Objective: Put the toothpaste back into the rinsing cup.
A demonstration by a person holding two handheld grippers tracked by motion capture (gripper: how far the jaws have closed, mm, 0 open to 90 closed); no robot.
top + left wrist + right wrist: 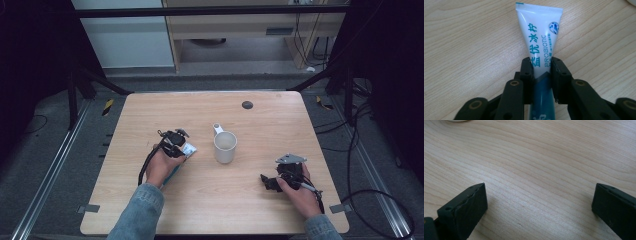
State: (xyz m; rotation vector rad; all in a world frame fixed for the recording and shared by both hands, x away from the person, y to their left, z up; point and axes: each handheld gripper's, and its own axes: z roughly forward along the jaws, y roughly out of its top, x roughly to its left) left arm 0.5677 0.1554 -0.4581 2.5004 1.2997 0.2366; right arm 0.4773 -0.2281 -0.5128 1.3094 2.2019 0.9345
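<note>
In the left gripper view we see the two black jaws of the left gripper (541, 72) closed on a toothpaste tube (540, 37), one pad pressing on each side of it. The grip sits about where the white part of the tube meets the dark teal part. The long axis of the tube runs from 6 o'clock to 12 o'clock in this view: the teal part comes toward the camera between the jaws, and the flat crimped end points away to 12 o'clock. The tube lies low over the wooden desk (461, 50); we cannot tell if it touches the wood.

In the right gripper view the jaws of the right gripper (539, 202) stand wide apart, with only bare desk between them and nothing held.

In the high view the left gripper (176, 143) is at about 9 o'clock from the desk centre, in the person's left hand (161, 167). The white end of the tube (189, 148) comes out toward 3 o'clock, in the direction of the white mug (225, 146), which stands upright just beside it with its handle toward 11 o'clock. The right gripper (272, 181) is at about 4 o'clock from the mug, well apart from it. Farther, near the far edge of the desk, there is a small dark round spot (247, 104) at 12 o'clock.
</note>
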